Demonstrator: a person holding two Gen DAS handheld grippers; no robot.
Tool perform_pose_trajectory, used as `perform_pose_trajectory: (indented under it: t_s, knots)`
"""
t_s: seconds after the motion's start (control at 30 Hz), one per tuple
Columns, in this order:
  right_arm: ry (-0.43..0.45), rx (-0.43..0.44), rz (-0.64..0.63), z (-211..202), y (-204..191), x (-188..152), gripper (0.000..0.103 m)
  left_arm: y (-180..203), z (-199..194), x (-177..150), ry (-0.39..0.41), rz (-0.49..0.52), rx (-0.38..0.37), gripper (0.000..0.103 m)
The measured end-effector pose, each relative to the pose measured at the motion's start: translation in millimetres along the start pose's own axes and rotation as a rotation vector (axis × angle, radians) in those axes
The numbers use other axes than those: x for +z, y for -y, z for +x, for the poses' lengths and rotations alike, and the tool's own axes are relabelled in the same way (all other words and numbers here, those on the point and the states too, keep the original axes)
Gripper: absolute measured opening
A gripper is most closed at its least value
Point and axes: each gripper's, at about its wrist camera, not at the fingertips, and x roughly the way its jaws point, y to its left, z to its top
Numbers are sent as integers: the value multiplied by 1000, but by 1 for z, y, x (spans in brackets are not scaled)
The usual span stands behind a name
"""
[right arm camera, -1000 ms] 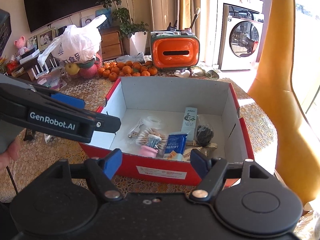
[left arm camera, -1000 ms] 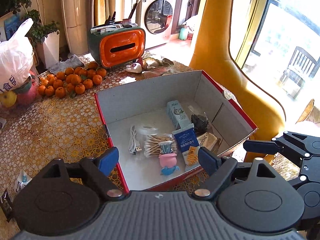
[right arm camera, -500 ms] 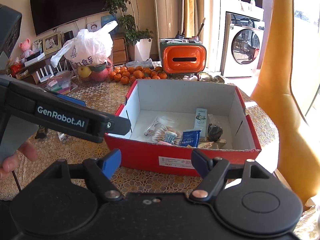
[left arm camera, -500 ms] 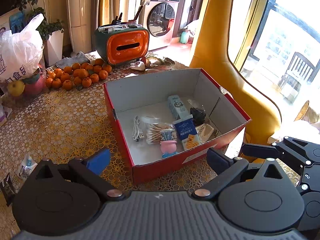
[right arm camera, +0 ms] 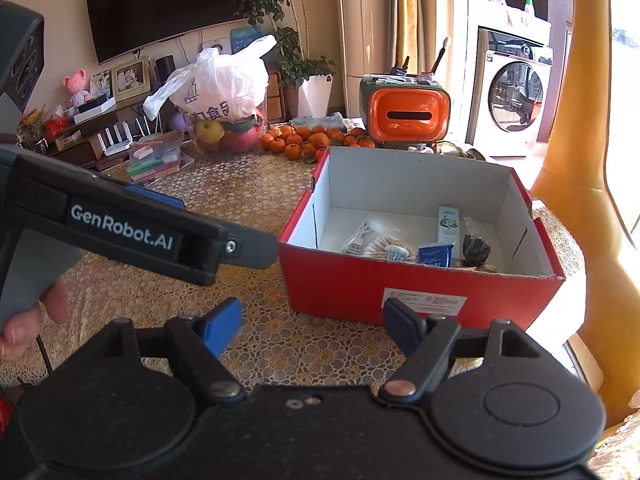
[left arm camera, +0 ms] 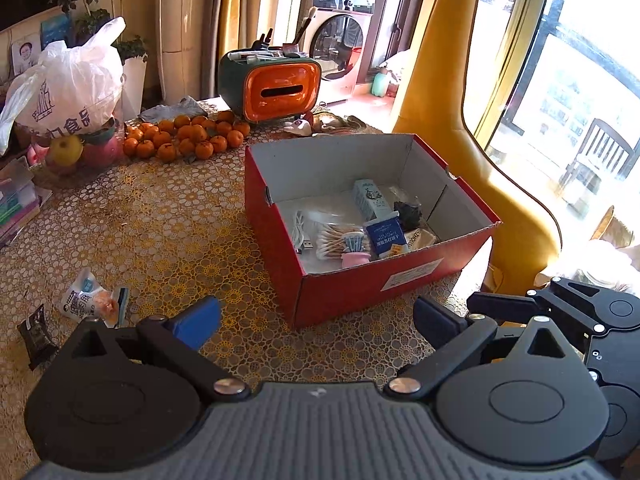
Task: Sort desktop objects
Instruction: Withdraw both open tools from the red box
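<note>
- Standing wide and empty, the left gripper (left arm camera: 316,320), blue pads apart over bare yellow lace tablecloth (left arm camera: 160,232), nothing between them.
- Standing open and empty too, the right gripper (right arm camera: 312,326), pads apart above the same cloth just short of the box's near red wall.
- Lying loose on the cloth near-left of the left gripper: a small white-and-orange snack sachet (left arm camera: 86,300), a thin blue-edged packet (left arm camera: 122,302) touching its right side, and a dark foil wrapper (left arm camera: 36,334) further left at the view's edge.
- Judging these three the things left to sort, the left gripper being plainly the nearer; hidden from the right wrist view behind the left gripper's black body (right arm camera: 120,228).
- Running near-to-far with a lean to the left, the sachet's long axis, so calling for a swing left and some wrist turn to bring the pads across its short sides.
- Sitting far-right of the loose items, the open red cardboard box with white inside (left arm camera: 280,184), already holding a white cable, cotton swabs, a blue pouch and a small carton.
- Resting beyond, a heap of small oranges (left arm camera: 188,140) and an orange-fronted tissue holder (left arm camera: 280,92), apparently no part of the sorting.
</note>
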Motion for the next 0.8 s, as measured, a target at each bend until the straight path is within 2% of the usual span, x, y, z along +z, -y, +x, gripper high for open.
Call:
perform_pose_trajectory:
  t_s: [0.13, 0.33, 0.43, 0.8]
  knots:
    - [-2, 15, -21, -1, -15, -2, 78, -14, -14, -13, 28, -24, 42, 103]
    - [-9, 34, -46, 4, -38, -5, 78, -42, -31, -33, 61, -87, 66, 103]
    - [-14, 39, -69, 10, -51, -6, 78, -53, -42, -42, 90, -91, 117, 103]
    - [-12, 92, -85, 32, -89, 1, 78, -106, -75, -69, 149, -179, 225, 103]
